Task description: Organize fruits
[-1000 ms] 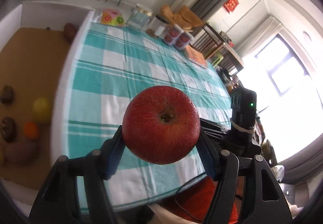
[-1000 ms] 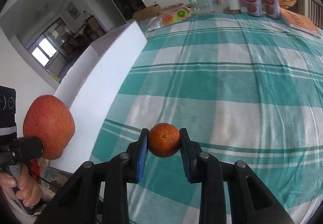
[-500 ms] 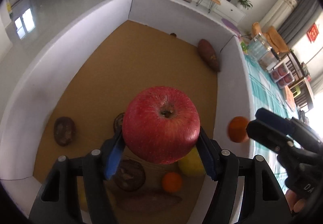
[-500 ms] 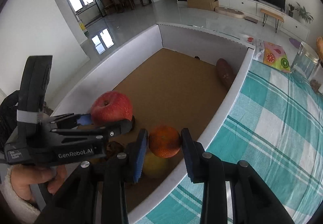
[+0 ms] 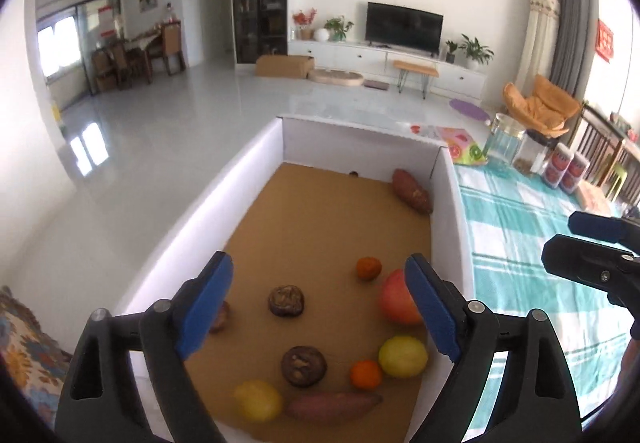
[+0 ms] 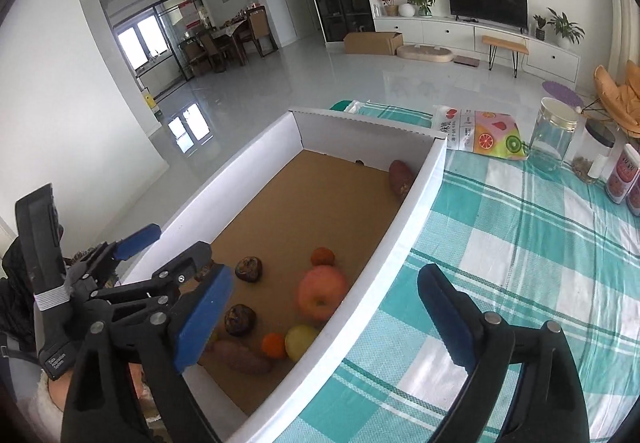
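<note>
Both claws are spread wide and nothing is held. The left gripper [image 5: 318,307] is seen over the near end of the box [image 5: 448,211], and the right gripper [image 6: 324,313] is poised over the box's right wall, half above the tablecloth [image 6: 540,243].

Nearest in the box, a sweet potato [image 5: 332,406] is laid along the front, with a lemon [image 5: 258,400] just beside it on the left. A dark round lump [image 5: 303,366], a small orange [image 5: 366,374] and a second lemon [image 5: 403,356] are found just behind. The apple [image 5: 396,297] is resting on the cardboard floor near the right wall, partly masked by the left gripper's right finger [image 5: 430,307]. A second orange [image 5: 368,268] sits just beyond it; another dark lump [image 5: 286,300] lies mid-floor. A third lump is mostly hidden behind the left finger.

Far end: another sweet potato [image 5: 412,190] is tucked into the right corner. Beyond, on the cloth, a fruit-printed packet [image 6: 486,135], a glass jar [image 6: 554,135] and cans [image 6: 624,179] are lined up, well apart from the box.
</note>
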`<state>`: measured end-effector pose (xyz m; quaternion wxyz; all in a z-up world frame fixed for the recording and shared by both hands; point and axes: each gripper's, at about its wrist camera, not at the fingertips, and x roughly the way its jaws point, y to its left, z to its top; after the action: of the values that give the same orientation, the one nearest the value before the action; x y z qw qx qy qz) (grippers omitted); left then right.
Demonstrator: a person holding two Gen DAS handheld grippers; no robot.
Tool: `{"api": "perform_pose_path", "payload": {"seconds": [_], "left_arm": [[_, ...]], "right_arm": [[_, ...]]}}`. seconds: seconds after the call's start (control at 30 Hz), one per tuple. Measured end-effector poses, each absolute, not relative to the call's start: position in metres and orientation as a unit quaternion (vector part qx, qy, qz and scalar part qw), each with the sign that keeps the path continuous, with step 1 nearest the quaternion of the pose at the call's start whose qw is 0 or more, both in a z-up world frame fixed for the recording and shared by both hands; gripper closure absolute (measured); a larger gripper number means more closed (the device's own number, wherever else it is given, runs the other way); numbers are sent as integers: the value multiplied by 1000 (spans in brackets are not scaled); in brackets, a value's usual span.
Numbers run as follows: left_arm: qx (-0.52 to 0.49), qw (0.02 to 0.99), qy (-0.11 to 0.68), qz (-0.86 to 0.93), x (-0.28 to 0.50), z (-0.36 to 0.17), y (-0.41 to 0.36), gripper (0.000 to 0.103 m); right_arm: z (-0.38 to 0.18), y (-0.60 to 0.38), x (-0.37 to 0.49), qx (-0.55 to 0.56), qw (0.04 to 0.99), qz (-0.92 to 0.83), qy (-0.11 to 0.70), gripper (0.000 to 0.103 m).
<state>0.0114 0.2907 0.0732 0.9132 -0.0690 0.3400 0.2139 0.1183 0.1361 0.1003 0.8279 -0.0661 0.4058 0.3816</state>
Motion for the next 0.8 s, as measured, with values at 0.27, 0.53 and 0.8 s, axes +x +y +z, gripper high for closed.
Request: {"api": "perform_pose_path", "payload": {"seconds": [0.27, 0.53, 0.8], "left_arm": [[-39, 903, 317, 286, -33, 82, 281, 13], [-48, 896, 334, 289, -41, 80, 286, 13], [-26, 888, 337, 311, -46, 76, 285, 13]], "right_arm": [[77, 132, 78, -88, 820, 378, 422, 0], [70, 142, 57, -105, 816, 364, 437, 0], [69, 153, 47, -117, 809, 366, 445, 0]]}}
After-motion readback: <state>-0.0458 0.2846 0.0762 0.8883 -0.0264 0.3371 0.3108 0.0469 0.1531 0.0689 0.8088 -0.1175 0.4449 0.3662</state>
